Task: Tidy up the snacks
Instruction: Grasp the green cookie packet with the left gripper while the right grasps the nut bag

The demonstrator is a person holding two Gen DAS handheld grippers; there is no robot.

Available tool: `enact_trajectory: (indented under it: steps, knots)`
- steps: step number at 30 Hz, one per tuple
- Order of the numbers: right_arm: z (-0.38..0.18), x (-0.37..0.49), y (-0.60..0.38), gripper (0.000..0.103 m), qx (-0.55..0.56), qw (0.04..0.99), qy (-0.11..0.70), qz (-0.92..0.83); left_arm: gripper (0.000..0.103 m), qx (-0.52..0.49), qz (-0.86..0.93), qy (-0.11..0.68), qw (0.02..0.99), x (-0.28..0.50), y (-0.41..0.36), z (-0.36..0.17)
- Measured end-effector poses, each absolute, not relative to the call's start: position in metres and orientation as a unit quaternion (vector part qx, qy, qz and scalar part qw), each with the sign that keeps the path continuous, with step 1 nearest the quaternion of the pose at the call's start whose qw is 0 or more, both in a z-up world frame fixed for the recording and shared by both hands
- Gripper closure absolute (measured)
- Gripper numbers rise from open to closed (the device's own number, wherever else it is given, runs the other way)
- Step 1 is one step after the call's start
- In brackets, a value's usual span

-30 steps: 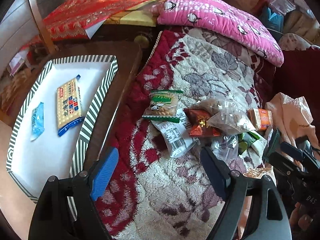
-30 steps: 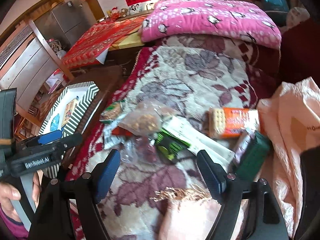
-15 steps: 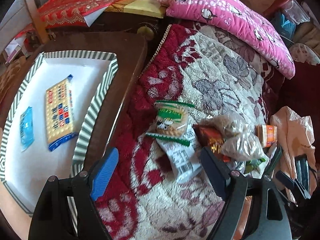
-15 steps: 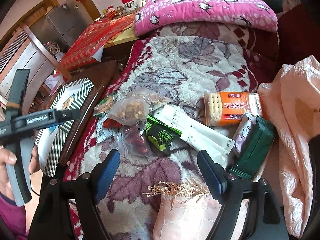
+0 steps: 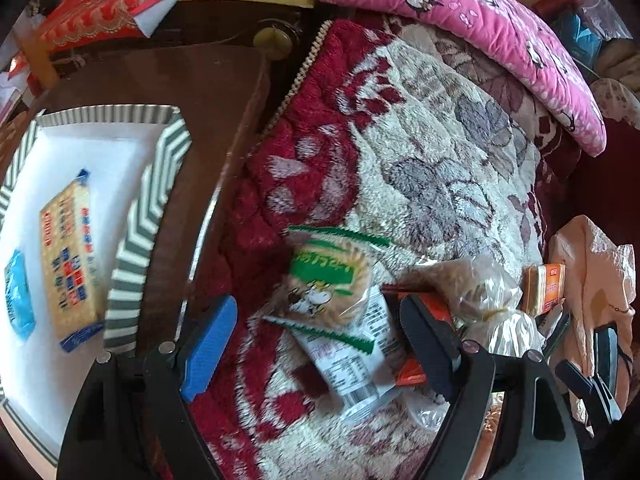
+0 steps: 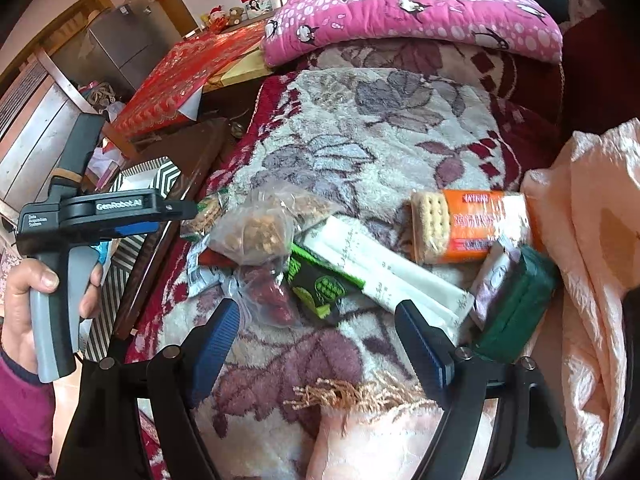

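A pile of snacks lies on a flowered blanket (image 5: 436,168). My left gripper (image 5: 316,328) is open, low over a green-edged biscuit packet (image 5: 326,280) and a white packet (image 5: 352,364) under it. A striped tray (image 5: 140,216) at the left holds a cracker pack (image 5: 68,260) and a small blue packet (image 5: 18,294). My right gripper (image 6: 318,328) is open and empty above a green-black packet (image 6: 320,284), a bag of red dates (image 6: 268,292) and a long white packet (image 6: 384,268). An orange cracker pack (image 6: 468,224) lies further right.
A clear bag of nuts (image 6: 260,224) tops the pile. A dark green packet (image 6: 516,304) lies by a peach cloth (image 6: 592,240). A pink penguin pillow (image 6: 400,4) lies at the back. The tray sits on a dark wooden table (image 5: 216,92).
My left gripper has moved forward and down towards the green-edged biscuit packet. My right gripper has moved closer to the pile. Both stay open.
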State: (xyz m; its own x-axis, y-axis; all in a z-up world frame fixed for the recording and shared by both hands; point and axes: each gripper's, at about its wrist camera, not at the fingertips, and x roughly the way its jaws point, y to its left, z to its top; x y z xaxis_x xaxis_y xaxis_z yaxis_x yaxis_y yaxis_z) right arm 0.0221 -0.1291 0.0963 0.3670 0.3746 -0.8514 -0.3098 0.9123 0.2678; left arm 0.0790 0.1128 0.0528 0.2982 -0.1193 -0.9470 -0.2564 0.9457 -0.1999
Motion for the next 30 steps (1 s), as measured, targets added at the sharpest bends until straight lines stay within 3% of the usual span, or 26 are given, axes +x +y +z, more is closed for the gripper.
enact_trajectory:
  steps: [10,11,12,22,30]
  knots:
    - [0.101,0.042,-0.113,0.017,0.026,0.824,0.525,0.21,0.022,-0.158,0.028,0.612,0.774,0.1,0.108,0.034]
    - [0.1,0.044,-0.113,0.017,0.027,0.824,0.526,0.21,0.034,-0.158,0.027,0.612,0.775,0.101,0.108,0.033]
    - [0.1,0.047,-0.112,0.017,0.028,0.823,0.527,0.209,0.054,-0.156,0.026,0.613,0.774,0.102,0.108,0.032]
    - [0.096,0.082,-0.08,0.016,0.01,0.813,0.544,0.206,0.055,-0.149,0.042,0.589,0.793,0.09,0.115,0.04]
    - [0.049,0.115,-0.048,0.016,-0.005,0.775,0.597,0.205,0.055,-0.133,0.056,0.573,0.807,0.068,0.119,0.054]
